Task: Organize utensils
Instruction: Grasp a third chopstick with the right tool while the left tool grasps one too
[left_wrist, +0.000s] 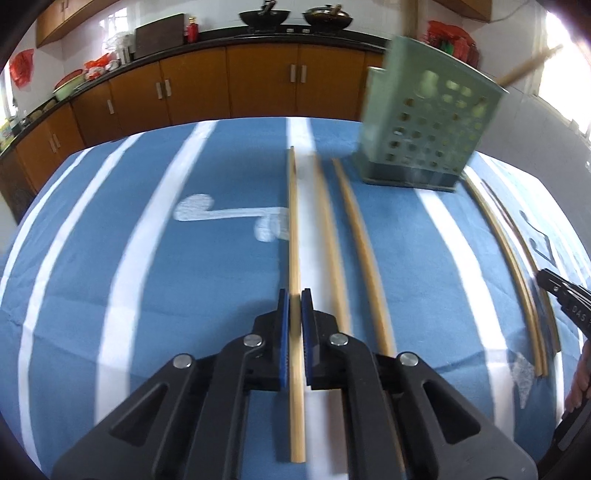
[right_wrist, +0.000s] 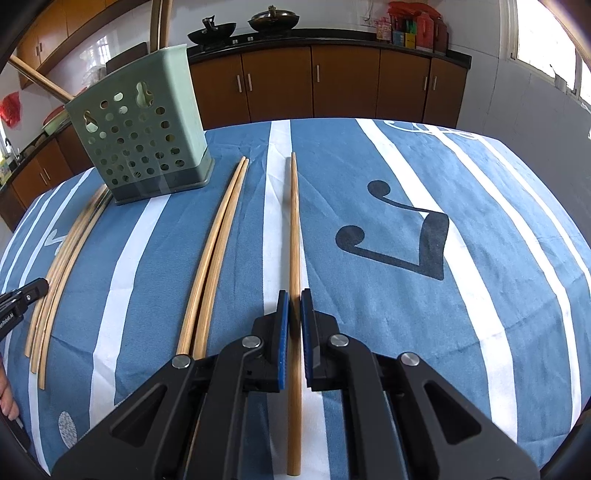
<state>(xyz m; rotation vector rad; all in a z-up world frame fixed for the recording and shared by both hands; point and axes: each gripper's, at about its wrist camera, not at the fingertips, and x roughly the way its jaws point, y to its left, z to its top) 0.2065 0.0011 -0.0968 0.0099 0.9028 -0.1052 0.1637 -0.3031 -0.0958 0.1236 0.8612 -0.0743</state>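
Six loose wooden chopsticks lie on the blue-and-white striped cloth (right_wrist: 388, 302) covering the tabletop, all running roughly away from the cameras. The left gripper (left_wrist: 295, 317) has its jaws closed on one chopstick (left_wrist: 294, 229), the leftmost of a group of three; the two neighbouring chopsticks (left_wrist: 343, 236) lie just to its right, apart from each other. The right gripper (right_wrist: 294, 317) has its jaws closed on another single chopstick (right_wrist: 294, 229), which lies along a white stripe. Between the two grippers a pair of chopsticks (right_wrist: 218, 254) rests side by side, touching along most of their length. One green perforated utensil holder (right_wrist: 142, 136) stands upright on the cloth at the far side, behind the space between the left group and the pair; at least two more stick-like handles (right_wrist: 40, 81) poke out of its top and lean outward. Both grippers point steeply downward toward the cloth, each gripping its chopstick well back toward the thick end. In the left wrist view part of the right gripper shows at the right edge, with the person's fingers (left_wrist: 578, 384) below it. Beyond the tabletop run brown kitchen cabinets (right_wrist: 343, 81) with two dark woks (right_wrist: 273, 20) on the counter.
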